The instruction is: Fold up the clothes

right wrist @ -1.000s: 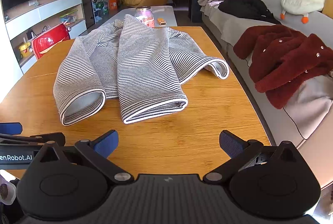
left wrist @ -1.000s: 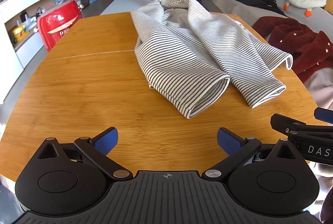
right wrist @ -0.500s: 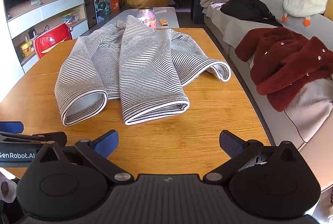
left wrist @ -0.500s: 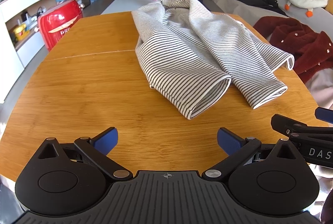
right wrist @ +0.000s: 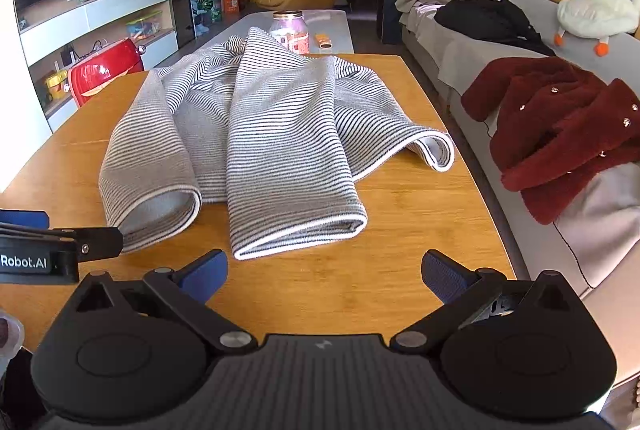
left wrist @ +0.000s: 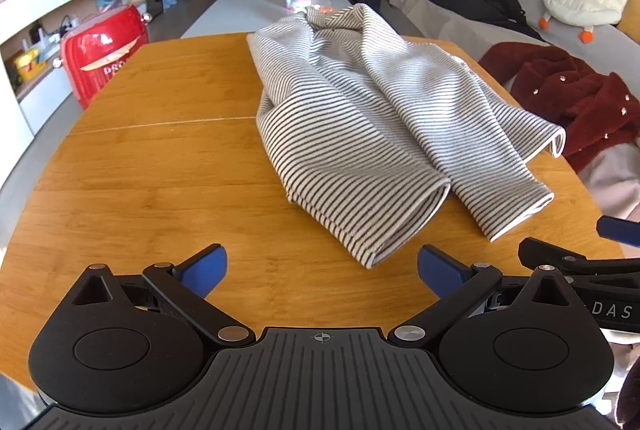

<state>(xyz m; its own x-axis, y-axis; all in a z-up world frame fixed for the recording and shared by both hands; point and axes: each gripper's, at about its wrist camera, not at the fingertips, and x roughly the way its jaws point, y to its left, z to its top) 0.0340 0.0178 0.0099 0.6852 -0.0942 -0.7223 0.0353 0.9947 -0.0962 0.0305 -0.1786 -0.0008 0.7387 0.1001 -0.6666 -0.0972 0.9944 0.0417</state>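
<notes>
A grey-and-white striped garment (left wrist: 360,118) (right wrist: 264,134) lies rumpled on the wooden table (left wrist: 160,158) (right wrist: 400,230), its two open cuffs pointing toward me. My left gripper (left wrist: 322,268) is open above the near table edge, just short of the left cuff (left wrist: 376,246). My right gripper (right wrist: 324,272) is open too, close in front of the right cuff (right wrist: 300,234). Nothing is between either pair of blue fingers. Each gripper shows at the edge of the other's view.
A red furry coat (right wrist: 560,126) lies on the grey sofa (right wrist: 460,62) right of the table. A red suitcase (left wrist: 104,50) stands at the far left. A jar (right wrist: 289,32) sits on a low table beyond the garment. A white plush goose (right wrist: 596,10) tops the sofa back.
Both grippers have edged slightly forward toward the garment's cuffs. The garment has not moved and both stay open.
</notes>
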